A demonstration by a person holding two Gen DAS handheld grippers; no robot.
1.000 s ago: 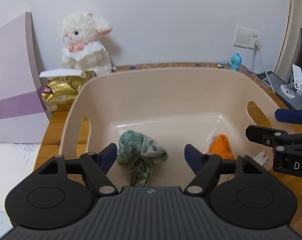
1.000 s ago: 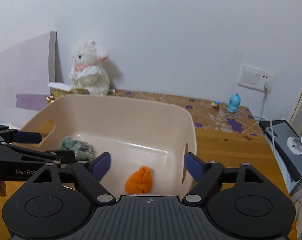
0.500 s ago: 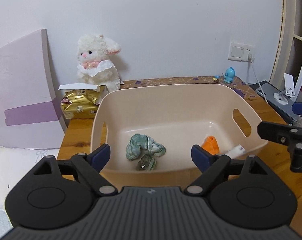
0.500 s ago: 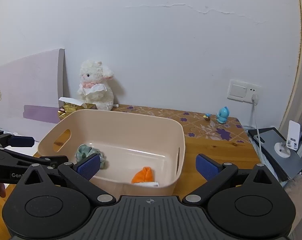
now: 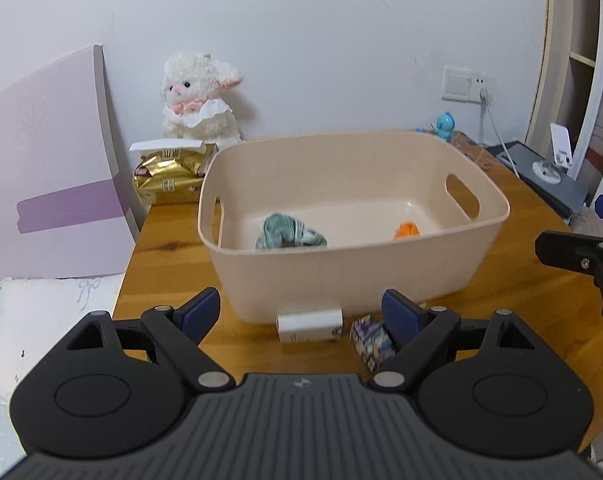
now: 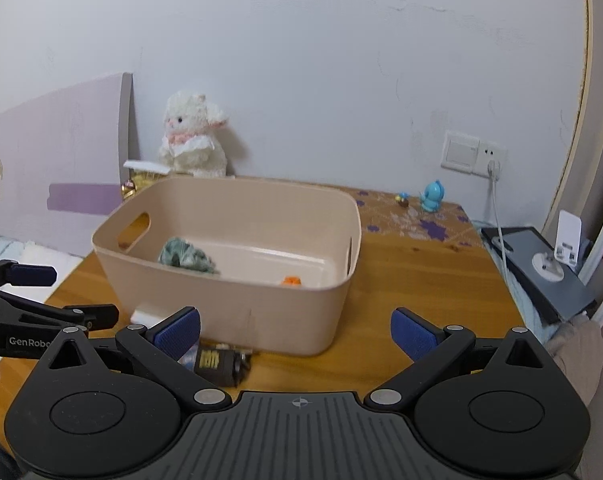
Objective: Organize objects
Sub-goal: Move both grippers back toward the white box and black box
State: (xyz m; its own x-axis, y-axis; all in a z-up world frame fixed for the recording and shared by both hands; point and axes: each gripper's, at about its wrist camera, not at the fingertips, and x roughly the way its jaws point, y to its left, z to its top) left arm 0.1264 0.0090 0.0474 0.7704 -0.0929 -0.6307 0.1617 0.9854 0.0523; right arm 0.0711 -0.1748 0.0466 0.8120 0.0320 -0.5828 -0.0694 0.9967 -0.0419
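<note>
A beige plastic bin (image 5: 341,272) (image 6: 237,312) stands on the wooden table. Inside lie a crumpled green cloth (image 5: 287,233) (image 6: 185,257) and a small orange item (image 5: 407,230) (image 6: 291,281). In front of the bin lie a small white box (image 5: 309,325), a small purple patterned box (image 5: 371,342) and a dark packet (image 6: 219,364). My left gripper (image 5: 303,316) is open and empty, pulled back from the bin. My right gripper (image 6: 295,334) is open and empty, also in front of the bin.
A white plush lamb (image 5: 199,98) and a gold snack bag (image 5: 167,176) sit behind the bin at the left. A lilac board (image 5: 49,168) leans at the left. A blue toy (image 6: 432,196), a wall socket with cable (image 6: 471,154) and a dark device (image 6: 541,268) are at the right.
Both grippers have pulled back and up from over the bin. The small boxes in front of the bin have come into view. Both stay open.
</note>
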